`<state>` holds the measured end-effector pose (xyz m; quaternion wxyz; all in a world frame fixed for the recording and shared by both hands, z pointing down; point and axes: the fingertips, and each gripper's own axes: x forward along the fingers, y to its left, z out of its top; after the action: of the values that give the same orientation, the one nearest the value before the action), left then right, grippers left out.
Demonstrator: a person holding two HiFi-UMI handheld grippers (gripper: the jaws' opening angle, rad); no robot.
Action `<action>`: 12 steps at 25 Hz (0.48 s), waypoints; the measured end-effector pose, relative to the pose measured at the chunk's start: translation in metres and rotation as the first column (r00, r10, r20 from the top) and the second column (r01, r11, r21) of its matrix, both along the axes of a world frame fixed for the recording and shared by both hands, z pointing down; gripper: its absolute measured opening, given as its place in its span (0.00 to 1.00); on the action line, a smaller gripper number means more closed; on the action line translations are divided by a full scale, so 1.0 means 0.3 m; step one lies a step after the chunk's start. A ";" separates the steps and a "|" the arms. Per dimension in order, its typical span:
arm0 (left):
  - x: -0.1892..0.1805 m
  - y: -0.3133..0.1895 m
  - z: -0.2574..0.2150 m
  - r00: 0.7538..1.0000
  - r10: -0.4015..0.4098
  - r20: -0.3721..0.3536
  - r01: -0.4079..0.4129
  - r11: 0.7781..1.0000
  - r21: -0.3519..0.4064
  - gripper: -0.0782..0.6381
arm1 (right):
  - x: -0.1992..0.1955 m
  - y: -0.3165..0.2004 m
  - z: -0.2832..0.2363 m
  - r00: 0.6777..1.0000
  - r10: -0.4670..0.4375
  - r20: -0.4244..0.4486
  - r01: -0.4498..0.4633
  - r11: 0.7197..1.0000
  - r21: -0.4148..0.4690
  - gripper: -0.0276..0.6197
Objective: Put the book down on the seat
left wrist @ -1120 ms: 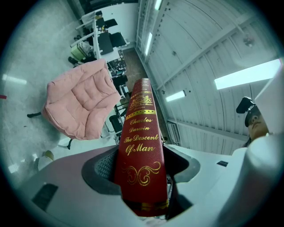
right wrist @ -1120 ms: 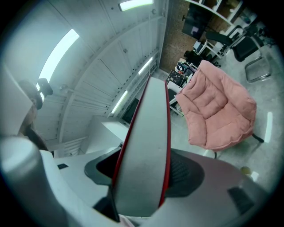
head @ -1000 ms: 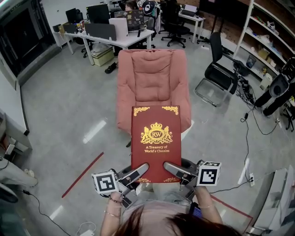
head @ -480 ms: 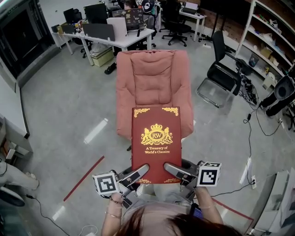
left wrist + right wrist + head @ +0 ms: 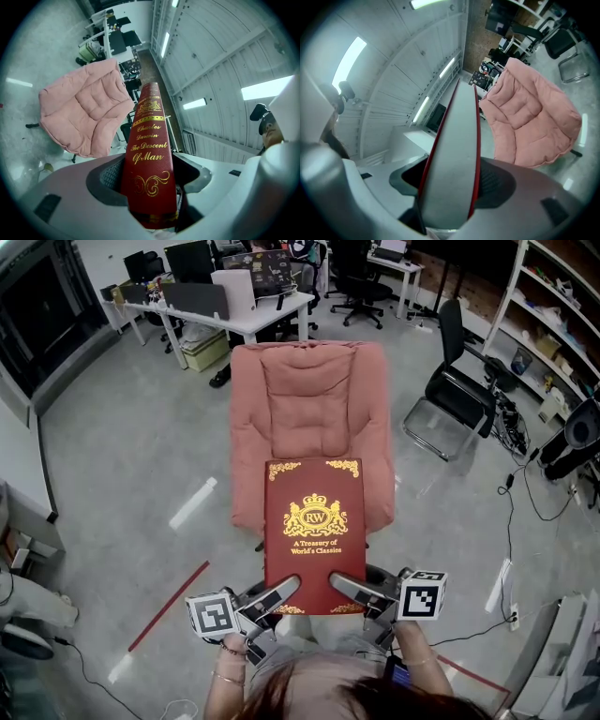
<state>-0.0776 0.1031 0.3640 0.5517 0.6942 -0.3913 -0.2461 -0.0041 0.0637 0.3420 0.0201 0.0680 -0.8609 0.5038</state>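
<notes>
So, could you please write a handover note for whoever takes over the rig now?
Left gripper: jaws shut on the spine edge of the red book.
Right gripper: jaws shut on its page edge.
Book held level in the air, in front of the pink armchair.
Done: book lifted and facing the chair.
Left: carry it forward, lower it onto the seat, open both jaws.
</notes>
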 end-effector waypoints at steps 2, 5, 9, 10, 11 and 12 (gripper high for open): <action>-0.004 -0.029 0.007 1.000 -0.003 -0.004 0.003 1.000 -0.006 0.49 | -0.006 -0.030 0.007 1.000 -0.004 -0.004 0.004 1.000 -0.006 0.50; -0.003 -0.077 0.024 1.000 -0.005 -0.010 0.005 1.000 -0.017 0.49 | -0.006 -0.079 0.022 1.000 -0.007 -0.010 0.007 1.000 -0.014 0.50; 0.004 -0.147 0.038 1.000 0.000 -0.014 0.000 1.000 -0.019 0.49 | -0.001 -0.147 0.046 1.000 -0.003 -0.014 0.003 1.000 -0.029 0.50; 0.005 -0.163 0.043 1.000 0.000 -0.015 -0.001 1.000 -0.023 0.49 | -0.001 -0.162 0.052 1.000 -0.002 -0.014 0.001 0.999 -0.035 0.50; 0.005 -0.178 0.048 1.000 0.001 -0.014 -0.002 1.000 -0.027 0.49 | -0.001 -0.178 0.058 1.000 -0.001 -0.014 0.000 0.999 -0.040 0.50; 0.003 -0.194 0.051 1.000 0.003 -0.013 -0.003 1.000 -0.031 0.49 | -0.002 -0.193 0.063 1.000 0.000 -0.015 0.000 0.999 -0.046 0.50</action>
<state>-0.0767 0.0448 0.3795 0.5653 0.6846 -0.3904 -0.2436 -0.0045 0.0058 0.3609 0.0280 0.0711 -0.8490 0.5229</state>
